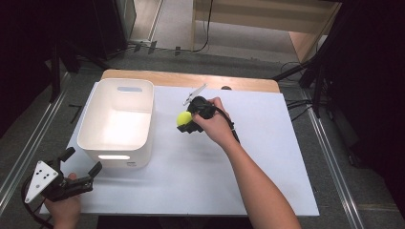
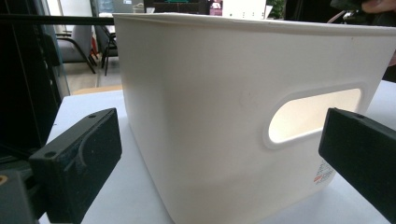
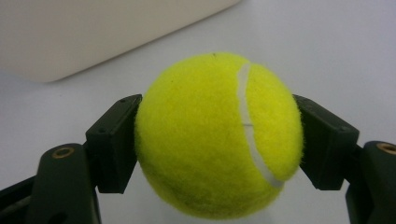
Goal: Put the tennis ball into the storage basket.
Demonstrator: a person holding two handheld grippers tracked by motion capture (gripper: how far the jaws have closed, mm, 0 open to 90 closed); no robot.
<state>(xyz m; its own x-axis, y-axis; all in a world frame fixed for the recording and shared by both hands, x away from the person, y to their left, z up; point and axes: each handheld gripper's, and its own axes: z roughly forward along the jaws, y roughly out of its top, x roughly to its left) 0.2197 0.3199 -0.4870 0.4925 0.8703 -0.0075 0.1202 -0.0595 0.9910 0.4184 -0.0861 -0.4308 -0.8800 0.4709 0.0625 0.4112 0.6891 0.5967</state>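
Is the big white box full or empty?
Empty. In the high view, the white box stands upright and its bare bottom shows. The tennis ball is outside it, clamped in the right gripper.

In the high view, the yellow felt tennis ball (image 1: 183,118) is half covered by the right gripper (image 1: 187,122) and the hand (image 1: 216,125) around it, so the jaw contact cannot be read there. In the right gripper view the ball's (image 3: 217,135) underside is cut off by the bottom edge, and the white plastic bin (image 3: 93,32) is a blurred corner cropped at the top. In the left gripper view the bin's (image 2: 210,116) base and right end run out of frame, its floor is hidden behind the wall, and the printed label (image 2: 323,171) near the bottom is too small to read and partly behind the right-hand jaw of the left gripper (image 2: 219,163).
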